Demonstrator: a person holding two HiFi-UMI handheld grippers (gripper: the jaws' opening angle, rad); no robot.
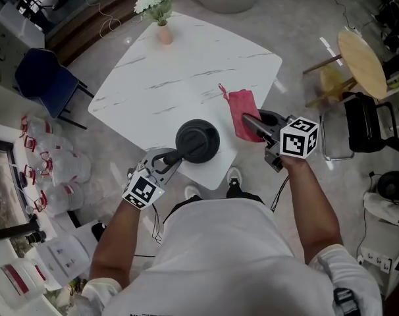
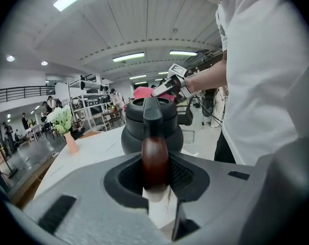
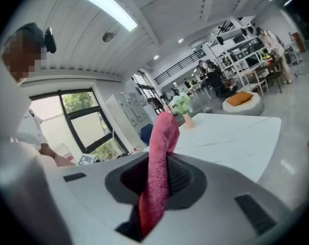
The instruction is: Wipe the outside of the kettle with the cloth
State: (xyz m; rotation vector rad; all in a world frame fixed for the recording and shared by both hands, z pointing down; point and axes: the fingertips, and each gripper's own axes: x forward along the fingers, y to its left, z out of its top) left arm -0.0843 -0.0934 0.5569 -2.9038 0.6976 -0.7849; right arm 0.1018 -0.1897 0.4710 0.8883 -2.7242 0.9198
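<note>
A big open hall with strip lights and shelving runs behind a white marbled tabletop. A vase of white flowers stands at its far corner, well ahead of both claws.

The black kettle sits close to the near edge, directly ahead of the left claw, which is clenched on its rounded brown wooden handle. The right claw is clamped on a pink cloth, which is held in the air off to the kettle's right, not touching it.

What worries me is that near edge. A firm push from the cloth side could skid or tip the kettle towards the person if the left claw's hold gives. That handle looks smooth and round, so I reckon it could twist between the pads. The cloth is only pinched along a fold, so hard rubbing might drag it free or let the bare claw tips scrape the kettle's wall.
</note>
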